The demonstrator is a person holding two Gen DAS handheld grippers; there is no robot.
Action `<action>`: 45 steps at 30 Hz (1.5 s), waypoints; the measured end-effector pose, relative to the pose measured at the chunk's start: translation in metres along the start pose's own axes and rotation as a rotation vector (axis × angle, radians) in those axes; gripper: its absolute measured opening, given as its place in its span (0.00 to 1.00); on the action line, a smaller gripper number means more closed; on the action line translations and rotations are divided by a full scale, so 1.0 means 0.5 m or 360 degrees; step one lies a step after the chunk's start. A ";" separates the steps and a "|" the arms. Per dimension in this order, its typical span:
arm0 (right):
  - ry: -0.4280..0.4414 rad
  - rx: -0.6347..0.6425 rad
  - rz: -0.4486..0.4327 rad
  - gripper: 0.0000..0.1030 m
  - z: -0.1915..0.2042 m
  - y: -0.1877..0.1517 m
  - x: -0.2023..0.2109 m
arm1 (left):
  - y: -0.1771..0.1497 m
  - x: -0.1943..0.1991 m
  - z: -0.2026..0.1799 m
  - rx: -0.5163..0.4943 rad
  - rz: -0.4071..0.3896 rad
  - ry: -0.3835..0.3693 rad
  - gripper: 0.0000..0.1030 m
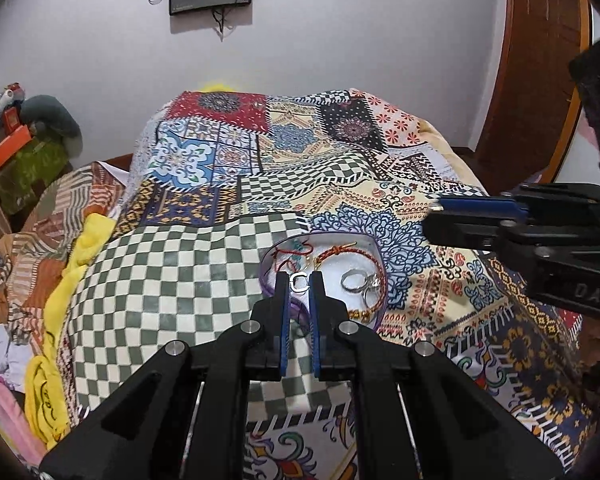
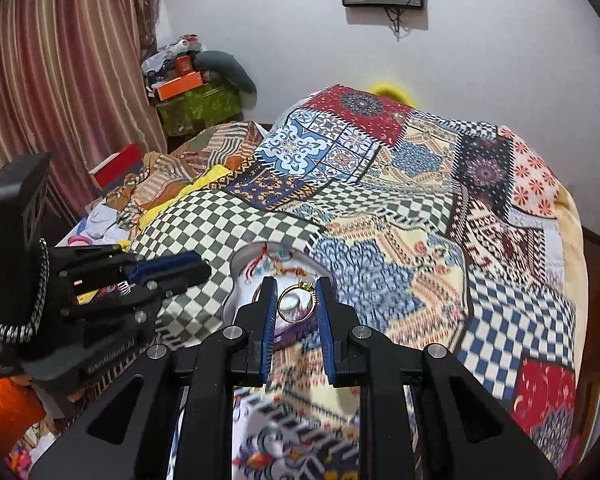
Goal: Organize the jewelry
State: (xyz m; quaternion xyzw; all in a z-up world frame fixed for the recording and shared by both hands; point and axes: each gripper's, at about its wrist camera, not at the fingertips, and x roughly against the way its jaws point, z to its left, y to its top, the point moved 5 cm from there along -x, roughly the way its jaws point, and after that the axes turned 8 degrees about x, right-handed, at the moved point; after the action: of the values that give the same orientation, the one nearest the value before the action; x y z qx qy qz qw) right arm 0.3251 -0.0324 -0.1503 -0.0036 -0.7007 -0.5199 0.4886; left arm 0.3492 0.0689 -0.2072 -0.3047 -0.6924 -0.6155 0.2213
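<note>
My left fingers (image 1: 300,283) pinch a small silver ring (image 1: 299,282) at their tips; my right fingers (image 2: 297,297) clamp a gold ring (image 2: 296,303). Jewelry dish (image 1: 376,246) lies just beyond, on the bed.

light: even, indoor | edges: fisheye-bent, dark corners | right view: motion-blurred

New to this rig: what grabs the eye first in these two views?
Each gripper pinches a ring: the left gripper holds a small silver ring, the right gripper a gold ring, both above the jewelry dish. That dish sits mid-bed on the loud patchwork bedspread, with more silver rings and red cord bracelets inside.
</note>
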 end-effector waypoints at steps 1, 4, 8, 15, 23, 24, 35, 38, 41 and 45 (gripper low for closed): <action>0.0011 0.0001 0.0014 0.17 -0.001 0.002 -0.009 | 0.004 -0.007 -0.001 0.0003 0.0007 -0.0011 0.07; 0.0061 0.0015 0.0074 0.17 -0.004 0.008 -0.040 | 0.010 -0.027 -0.006 0.0012 0.0026 -0.0040 0.07; 0.0144 -0.0012 0.0144 0.17 -0.011 0.006 -0.074 | 0.009 -0.048 -0.016 -0.0011 0.0060 -0.0062 0.07; 0.0175 -0.0001 0.0251 0.17 -0.015 0.003 -0.114 | -0.006 -0.071 -0.032 -0.0032 0.0137 -0.0111 0.07; 0.0265 -0.0112 0.0320 0.17 -0.029 0.003 -0.140 | -0.018 -0.074 -0.036 -0.0072 0.0162 -0.0070 0.08; 0.0293 -0.0148 0.0330 0.17 -0.033 0.002 -0.143 | -0.018 -0.072 -0.034 -0.0068 0.0161 -0.0063 0.09; 0.0152 -0.0120 0.0231 0.23 -0.032 0.012 -0.074 | 0.005 -0.002 0.006 0.0082 0.0066 -0.0018 0.24; 0.0070 -0.0080 0.0140 0.23 -0.020 0.024 -0.020 | 0.015 0.041 0.009 0.0114 0.0006 -0.0001 0.24; -0.0019 -0.0032 0.0030 0.23 0.001 0.037 0.050 | 0.027 0.101 0.007 0.0141 -0.0071 0.0011 0.24; -0.0117 0.0021 -0.0122 0.23 0.036 0.053 0.143 | 0.042 0.192 -0.003 0.0165 -0.0190 0.0016 0.24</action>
State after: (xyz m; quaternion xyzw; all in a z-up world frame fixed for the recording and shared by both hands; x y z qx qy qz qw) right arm 0.2891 -0.0429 -0.0814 0.0074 -0.7212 -0.5330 0.4424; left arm 0.2951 0.0832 -0.1266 -0.2481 -0.7391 -0.5924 0.2031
